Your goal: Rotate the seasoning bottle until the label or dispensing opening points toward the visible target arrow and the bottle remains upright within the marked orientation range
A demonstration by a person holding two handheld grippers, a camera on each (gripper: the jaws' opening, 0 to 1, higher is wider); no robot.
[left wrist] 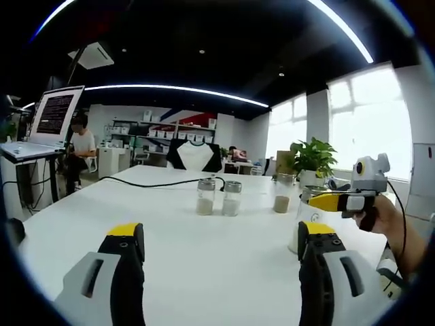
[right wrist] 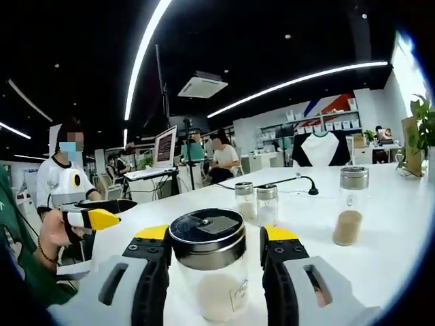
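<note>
A glass seasoning bottle [right wrist: 208, 272] with a dark metal lid and pale powder stands upright on the white table [right wrist: 394, 224]. It sits between the jaws of my right gripper [right wrist: 215, 248]; the left jaw is at its side and a narrow gap shows at the right jaw. From the left gripper view, the right gripper [left wrist: 334, 202] comes in from the right, held by a hand, at that same bottle [left wrist: 304, 221]. My left gripper [left wrist: 221, 239] is open over bare table with nothing between its jaws. It also appears as the left gripper [right wrist: 95, 219] at the table's left edge.
Two more bottles [left wrist: 205, 197] [left wrist: 232, 198] stand side by side mid-table, a third [left wrist: 283, 194] to their right. A black cable [left wrist: 163, 183] runs behind them. A potted plant [left wrist: 312, 159] is at the far right and a laptop on a stand [left wrist: 54, 115] at the left. People sit in the background.
</note>
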